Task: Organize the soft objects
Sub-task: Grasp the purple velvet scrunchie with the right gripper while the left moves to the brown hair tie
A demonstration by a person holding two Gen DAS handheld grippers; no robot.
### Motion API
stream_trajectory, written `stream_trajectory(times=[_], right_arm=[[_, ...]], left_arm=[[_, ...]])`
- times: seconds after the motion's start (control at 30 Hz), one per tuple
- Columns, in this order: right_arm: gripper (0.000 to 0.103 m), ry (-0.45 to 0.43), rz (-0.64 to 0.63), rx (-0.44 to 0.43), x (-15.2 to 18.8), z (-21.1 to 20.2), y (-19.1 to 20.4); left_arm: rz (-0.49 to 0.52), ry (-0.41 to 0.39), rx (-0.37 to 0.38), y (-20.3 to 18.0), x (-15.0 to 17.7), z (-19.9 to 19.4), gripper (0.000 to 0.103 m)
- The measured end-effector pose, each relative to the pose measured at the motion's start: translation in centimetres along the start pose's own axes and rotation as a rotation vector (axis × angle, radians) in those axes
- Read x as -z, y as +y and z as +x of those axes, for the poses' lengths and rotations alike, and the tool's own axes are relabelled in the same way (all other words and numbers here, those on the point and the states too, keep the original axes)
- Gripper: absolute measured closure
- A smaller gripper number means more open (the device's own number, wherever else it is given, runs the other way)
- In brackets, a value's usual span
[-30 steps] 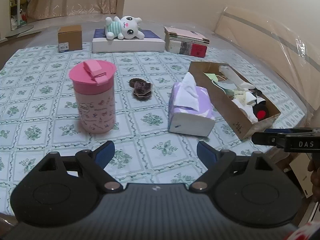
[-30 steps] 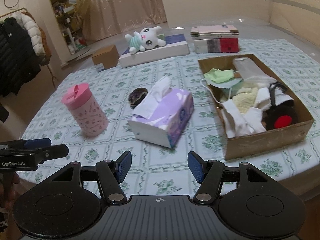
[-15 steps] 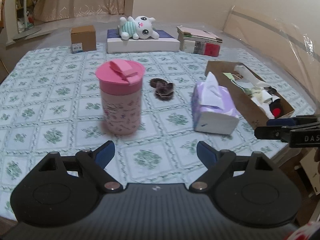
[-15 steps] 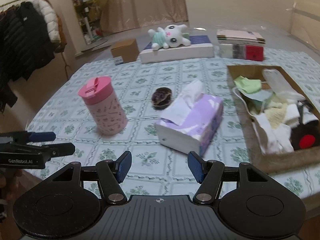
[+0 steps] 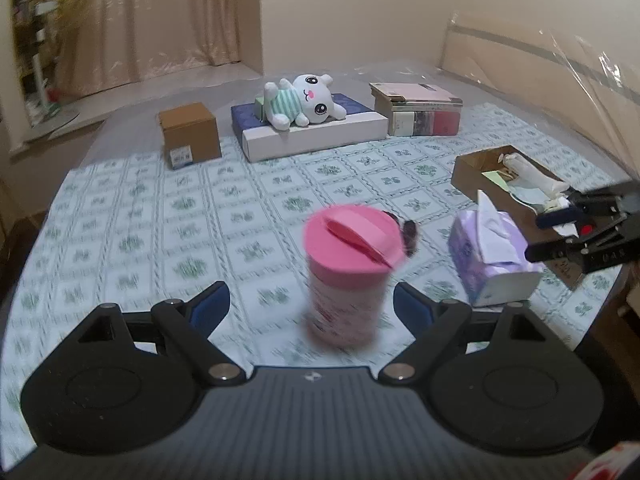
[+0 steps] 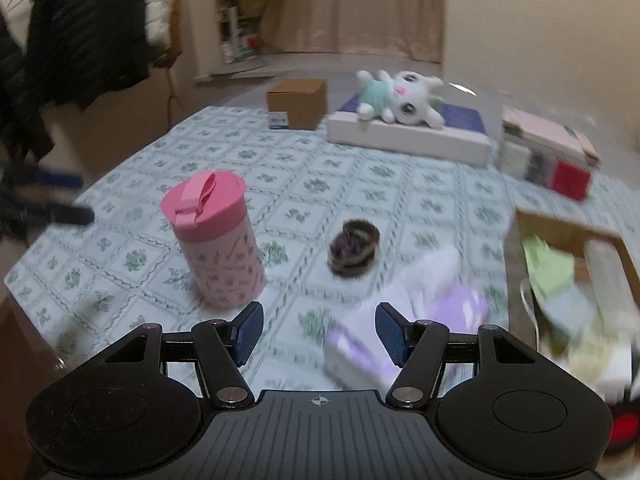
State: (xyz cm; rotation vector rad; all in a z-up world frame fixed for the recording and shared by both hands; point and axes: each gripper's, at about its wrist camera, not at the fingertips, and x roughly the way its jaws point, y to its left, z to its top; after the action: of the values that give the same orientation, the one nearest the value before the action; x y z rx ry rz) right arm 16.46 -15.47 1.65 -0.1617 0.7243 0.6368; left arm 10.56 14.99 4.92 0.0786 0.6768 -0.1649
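Your left claw (image 5: 310, 306) has its jaws wide apart with nothing gripped; the pink cup (image 5: 348, 276) stands on the patterned tabletop (image 5: 160, 216) just beyond them, blurred. Your right claw (image 6: 319, 334) is also apart and empty, hanging over the near edge of the tabletop, with the purple tissue pack (image 6: 404, 320) lying just beyond its right finger. The dark furry scrunchie (image 6: 354, 246) lies near the middle, between the cup and the tissue pack. The cardboard box (image 5: 476, 170) of soft cloths sits at the right edge. The white plush toy (image 5: 302, 100) lies on a flat white box (image 5: 320, 136) at the far side.
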Motion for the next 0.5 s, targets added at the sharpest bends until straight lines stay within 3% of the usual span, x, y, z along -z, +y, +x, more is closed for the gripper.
stream_trajectory(times=[0.17,0.3,0.5], right_arm=[[0.041,0.023,-0.123,-0.032,-2.7,3.5,-1.2],[0.041,0.066,-0.245,-0.073,-4.2,6.7,-1.9],[0.041,0.140,-0.543,-0.123,-4.7,10.8,-1.8]], left_arm=[[0.073,0.002,0.066,3.4,-3.9,2.1,0.016],[0.114,-0.008,0.210,5.8,-6.9,4.7,0.016],[0.258,0.000,0.310,7.2,-10.9,9.4,0.016]])
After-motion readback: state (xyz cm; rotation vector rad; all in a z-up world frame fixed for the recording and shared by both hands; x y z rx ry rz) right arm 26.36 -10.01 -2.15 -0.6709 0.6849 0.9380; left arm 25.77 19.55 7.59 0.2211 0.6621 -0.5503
